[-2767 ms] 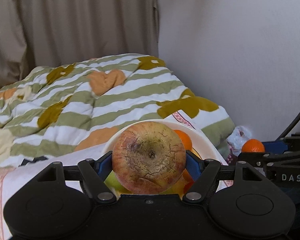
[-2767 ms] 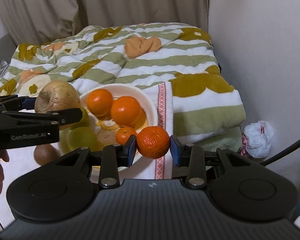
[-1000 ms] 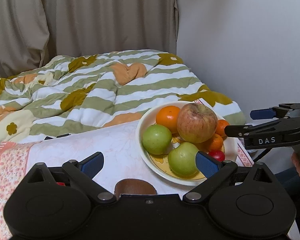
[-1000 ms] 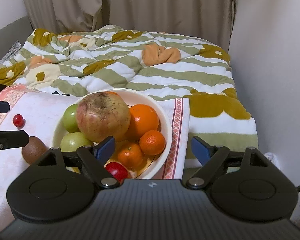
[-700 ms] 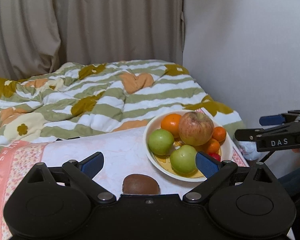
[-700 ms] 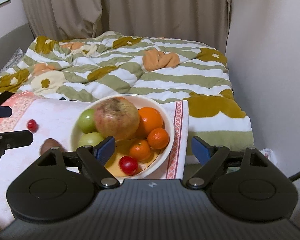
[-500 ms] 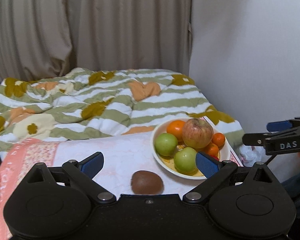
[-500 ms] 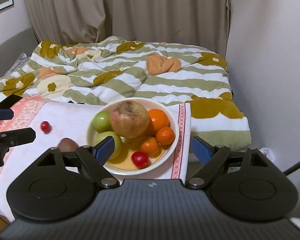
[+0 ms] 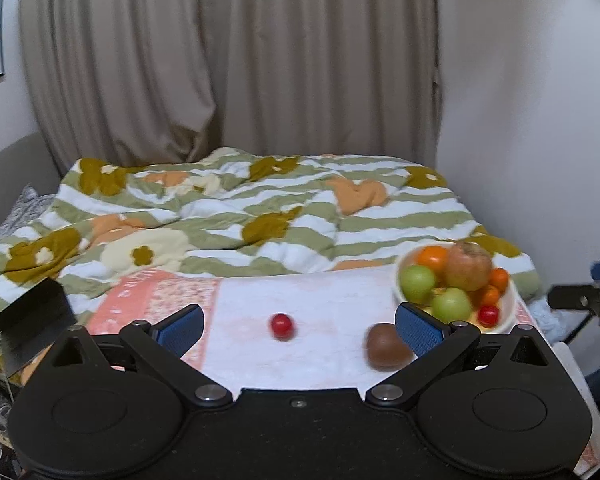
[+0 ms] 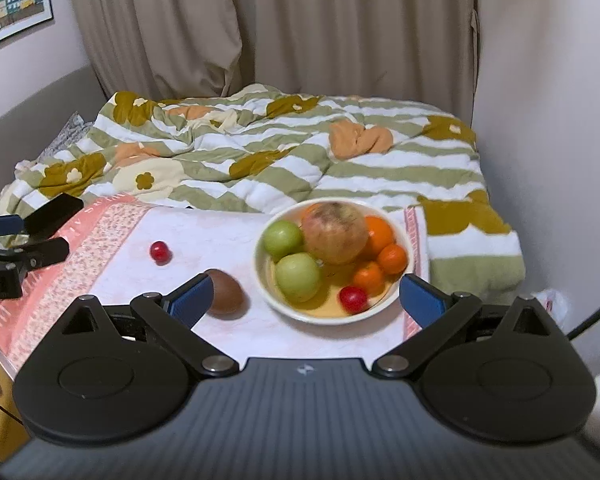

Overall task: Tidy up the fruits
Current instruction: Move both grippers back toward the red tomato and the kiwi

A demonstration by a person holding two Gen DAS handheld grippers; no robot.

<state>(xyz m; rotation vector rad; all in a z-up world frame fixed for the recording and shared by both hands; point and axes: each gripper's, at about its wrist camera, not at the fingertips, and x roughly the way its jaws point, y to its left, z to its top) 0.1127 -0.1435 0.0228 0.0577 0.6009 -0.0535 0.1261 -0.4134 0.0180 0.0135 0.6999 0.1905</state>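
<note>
- A cream bowl (image 10: 396, 300) of fruit sits on the cloth-covered tabletop (image 10: 228, 240), just ahead of the right tool (image 10: 306, 294) and between its two blue pads.
- Piled in the bowl: a large russet apple (image 10: 335, 232) on top, two green apples (image 10: 298, 276) on the side nearer the left tool, oranges (image 10: 378, 234) and small mandarins (image 10: 368, 278) on the far side, and one red cherry tomato (image 10: 353, 299) at the near rim.
- A brown kiwi (image 10: 225, 292) lies on the tabletop just outside the bowl, right beside the right tool's left pad.
- A second cherry tomato (image 10: 159, 251) rests alone farther left, well apart from the bowl; from the left wrist view it lies straight ahead of the left tool (image 9: 298, 324), between its pads.
- Right tool: jaws spread wide, nothing between them.
- Left tool: jaws likewise wide apart and empty, with the kiwi (image 9: 388, 346) next to its right pad and the bowl (image 9: 508, 312) beyond it.
- Behind the tabletop, a striped, flower-print quilt (image 10: 300, 160) covers a bed, with beige curtains (image 10: 300, 28) at the back.
</note>
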